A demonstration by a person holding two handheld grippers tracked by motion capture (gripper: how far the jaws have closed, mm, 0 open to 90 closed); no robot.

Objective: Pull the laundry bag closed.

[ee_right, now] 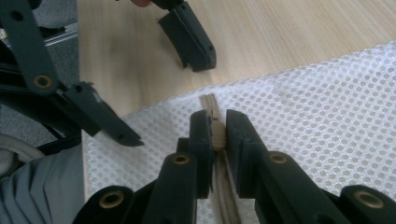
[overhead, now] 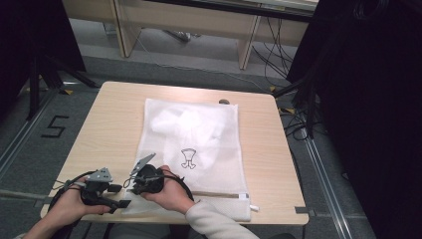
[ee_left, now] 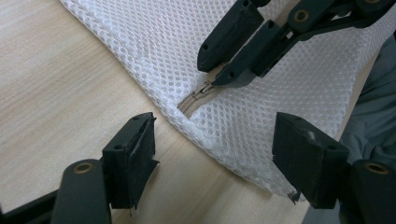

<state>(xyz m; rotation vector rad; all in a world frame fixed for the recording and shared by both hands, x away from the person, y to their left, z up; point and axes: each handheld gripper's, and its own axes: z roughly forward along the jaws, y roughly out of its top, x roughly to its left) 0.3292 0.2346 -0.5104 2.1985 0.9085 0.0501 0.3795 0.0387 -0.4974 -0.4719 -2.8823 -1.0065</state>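
Observation:
A white mesh laundry bag (overhead: 199,134) with a white garment inside lies flat on the wooden table (overhead: 112,124). Its tan zipper (ee_left: 192,101) runs along the bag's near edge and ends at the near left corner. My right gripper (ee_right: 217,133) is shut on the zipper pull (ee_right: 217,136), close to that end of the zipper (ee_right: 208,102). In the high view the right gripper (overhead: 130,185) sits at the bag's near left corner. My left gripper (ee_left: 219,154) is open just beside that corner, over the mesh bag's (ee_left: 154,42) edge and bare wood. It holds nothing.
A small dark object (overhead: 224,101) lies at the bag's far edge. The table's near edge runs just under both hands. Black stands and cables (overhead: 293,114) flank the table on the floor, with a "5" mark (overhead: 54,127) to the left.

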